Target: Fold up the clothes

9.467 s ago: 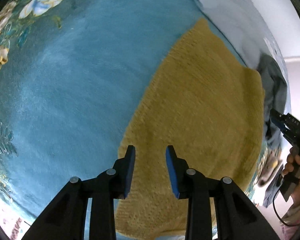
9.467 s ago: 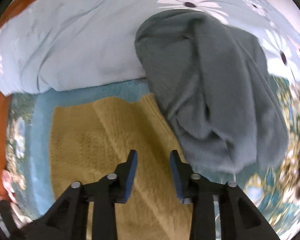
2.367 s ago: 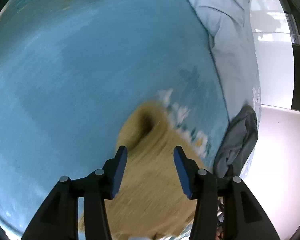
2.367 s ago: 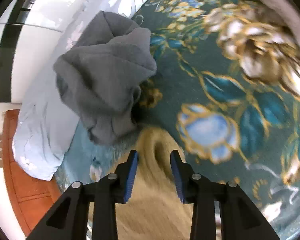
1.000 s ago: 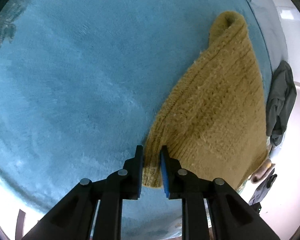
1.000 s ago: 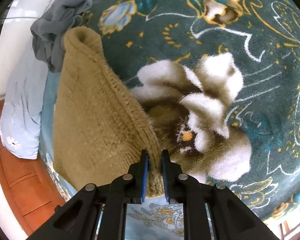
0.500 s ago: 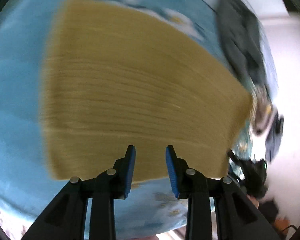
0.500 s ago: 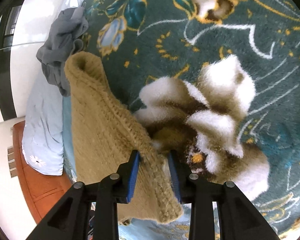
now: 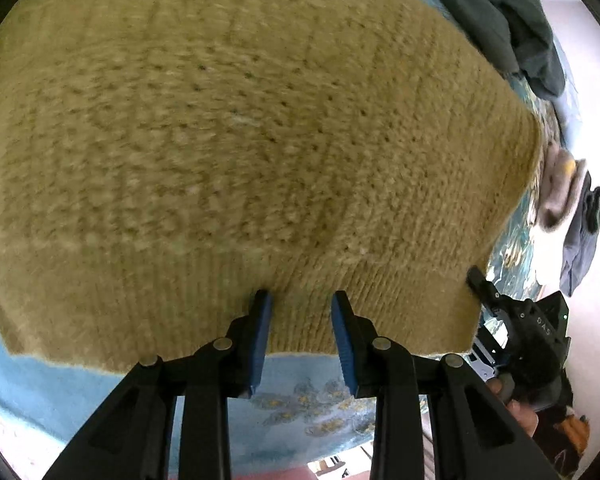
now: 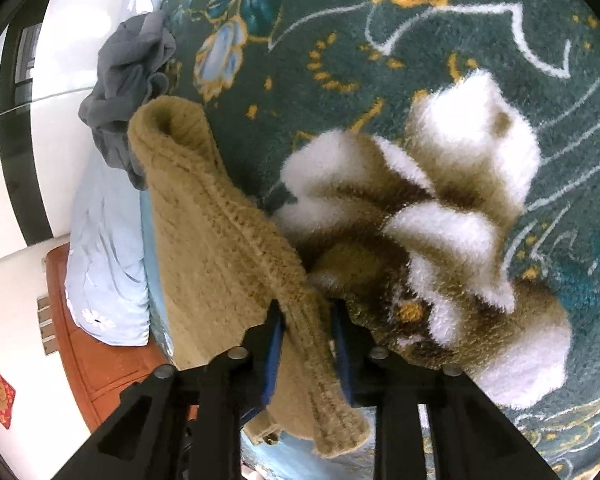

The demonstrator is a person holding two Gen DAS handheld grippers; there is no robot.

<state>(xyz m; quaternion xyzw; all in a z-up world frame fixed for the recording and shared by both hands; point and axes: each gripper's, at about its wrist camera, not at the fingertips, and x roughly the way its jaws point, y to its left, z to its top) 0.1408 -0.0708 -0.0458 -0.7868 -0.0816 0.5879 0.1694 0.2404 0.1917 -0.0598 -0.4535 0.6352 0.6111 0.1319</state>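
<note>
The mustard-yellow knit sweater (image 9: pixel 260 128) lies folded flat on the blue floral blanket (image 9: pixel 300 392) and fills the left wrist view. My left gripper (image 9: pixel 300 304) is open and empty, just above the sweater's ribbed near edge. The right wrist view shows the sweater (image 10: pixel 220 248) edge-on. My right gripper (image 10: pixel 306 312) is open, its jaws loosely straddling the ribbed edge without pinching it. The right gripper also shows in the left wrist view (image 9: pixel 516 320) at the sweater's right corner.
A grey garment (image 10: pixel 128 80) lies crumpled beyond the sweater, also in the left wrist view (image 9: pixel 500 20). A pale blue pillow (image 10: pixel 104 248) and an orange headboard (image 10: pixel 88 360) are at left. The blanket's raised white plush flower (image 10: pixel 440 216) lies beside the right gripper.
Both grippers, shut on the sweater's edge a second ago, have opened and let it go. The left one has swung over the flat sweater.
</note>
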